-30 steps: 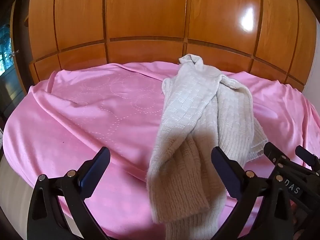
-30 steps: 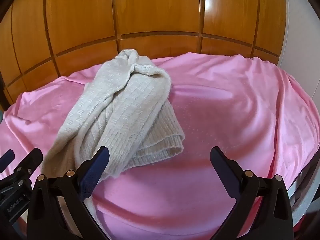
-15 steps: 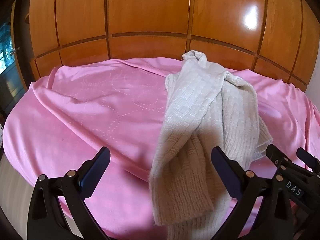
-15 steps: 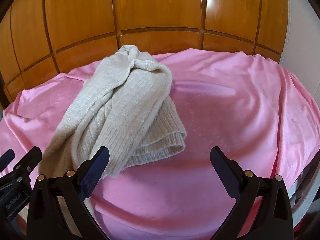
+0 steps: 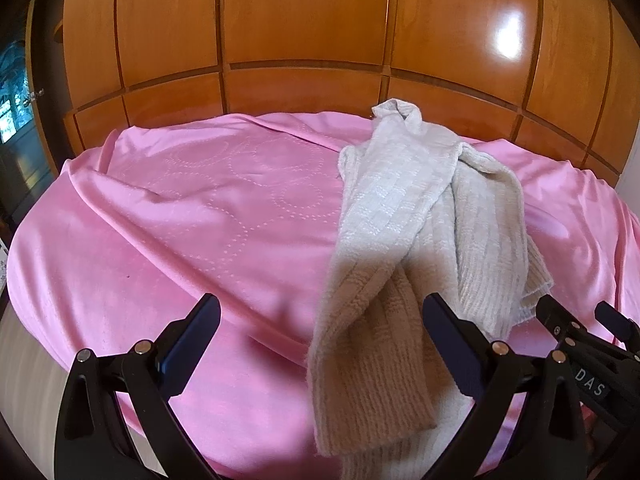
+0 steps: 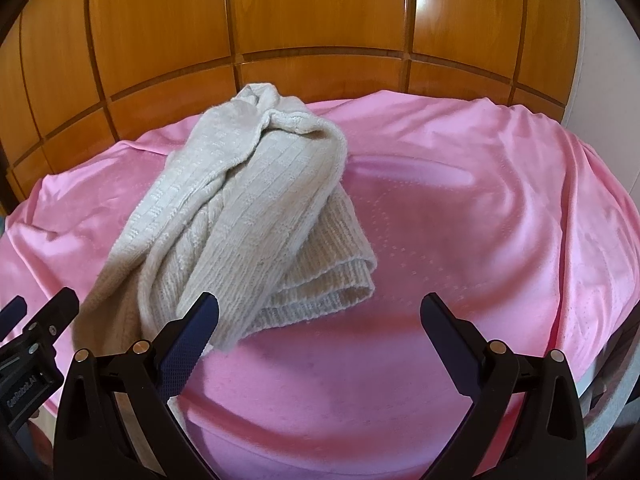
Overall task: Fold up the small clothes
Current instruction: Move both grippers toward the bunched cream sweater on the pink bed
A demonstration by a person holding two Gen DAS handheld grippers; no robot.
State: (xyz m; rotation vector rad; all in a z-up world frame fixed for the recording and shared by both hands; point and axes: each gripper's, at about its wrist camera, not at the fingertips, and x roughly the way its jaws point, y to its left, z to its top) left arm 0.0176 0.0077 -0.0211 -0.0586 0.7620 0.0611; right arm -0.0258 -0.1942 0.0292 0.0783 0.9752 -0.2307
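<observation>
A: Largest first?
B: One wall of wooden panels (image 5: 304,32), glossy orange-brown, split by dark grooves, rising behind the far edge of the blanket.
A: Then?
B: One pink blanket (image 5: 192,240), soft, plush, creased, stitched with dotted circle patterns, spread wide and draped over the edges.
A: And on the blanket?
B: One knitted sweater (image 5: 404,236), cream, ribbed and chunky, bunched into a long twisted heap. Lying on the blanket's right half in the left wrist view, on the left half (image 6: 244,208) in the right wrist view, far end close to the panels, near end hanging over the blanket's front edge.
A: Tools?
B: Two. Left gripper (image 5: 320,340) spread wide, clamping nothing, hovering at the blanket's front edge with the sweater's near end between the fingers but untouched. Right gripper (image 6: 319,336) likewise spread wide and empty, its left finger overlapping the sweater's hem in view; contact cannot be told.
A: Differences between views?
B: Left wrist only: a dark window strip left of the panels. Right wrist only: the sweater's folded ribbed hem, and a white wall (image 6: 600,40) right of the panels. Each view catching the other tool at its lower corner.
</observation>
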